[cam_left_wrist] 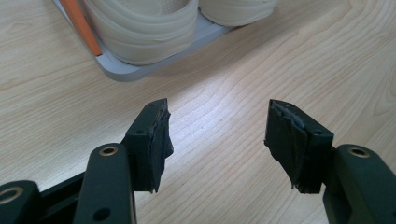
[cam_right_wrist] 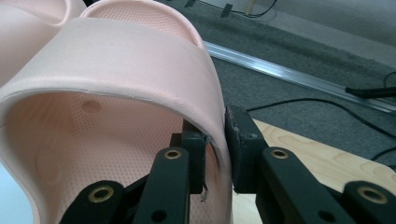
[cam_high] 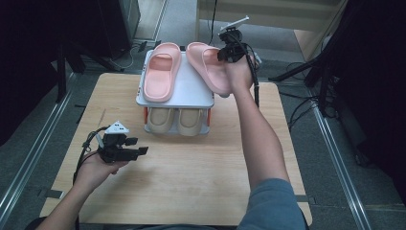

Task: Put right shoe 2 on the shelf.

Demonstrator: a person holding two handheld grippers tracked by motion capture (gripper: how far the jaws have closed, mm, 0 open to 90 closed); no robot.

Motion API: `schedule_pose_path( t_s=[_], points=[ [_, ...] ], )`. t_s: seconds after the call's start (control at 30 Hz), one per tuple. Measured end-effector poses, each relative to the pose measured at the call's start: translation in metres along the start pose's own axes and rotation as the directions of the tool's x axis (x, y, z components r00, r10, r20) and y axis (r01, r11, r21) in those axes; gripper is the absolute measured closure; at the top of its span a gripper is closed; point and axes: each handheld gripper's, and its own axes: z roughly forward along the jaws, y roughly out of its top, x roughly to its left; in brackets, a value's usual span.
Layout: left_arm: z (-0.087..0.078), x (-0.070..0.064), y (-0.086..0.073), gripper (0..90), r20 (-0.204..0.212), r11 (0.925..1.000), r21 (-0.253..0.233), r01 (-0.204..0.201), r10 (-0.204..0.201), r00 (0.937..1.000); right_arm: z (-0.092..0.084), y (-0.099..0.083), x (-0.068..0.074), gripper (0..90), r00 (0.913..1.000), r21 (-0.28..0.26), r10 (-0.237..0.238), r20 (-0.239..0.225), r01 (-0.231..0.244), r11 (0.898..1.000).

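Two-tier rack [cam_high: 143, 98] at table's far edge: cream pair on the bottom shelf, one pink slipper [cam_high: 162, 71] flat on top. My right gripper [cam_high: 233, 51] pinches the second pink slipper [cam_high: 208, 67] by its strap wall, one jaw inside, one outside; it sits tilted, heel hanging off the rack's right side. I'd set it down parallel, just beside its mate, sole flat, before letting go. The thin strap could flex, so keep the pinch firm. My left gripper [cam_left_wrist: 217, 140] hovers over bare table [cam_left_wrist: 233, 84], jaws spread, nothing between.
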Motion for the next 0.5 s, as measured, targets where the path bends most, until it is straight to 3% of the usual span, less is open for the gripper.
schedule_pose_path(
  t_s=[0.27,0.5],
  points=[
    [0.000,0.001,0.000,40.1,0.010,1.0000,-0.003,0.005,-0.005,0.9999,0.016,0.010,0.016,77.1,0.9988,0.025,-0.001,0.049,0.000,1.000],
    [0.000,0.002,0.000,40.1,0.008,1.0000,-0.003,0.003,-0.003,1.0000,0.019,0.005,0.024,71.7,0.9998,0.031,0.008,0.017,-0.009,0.999]
  ],
)
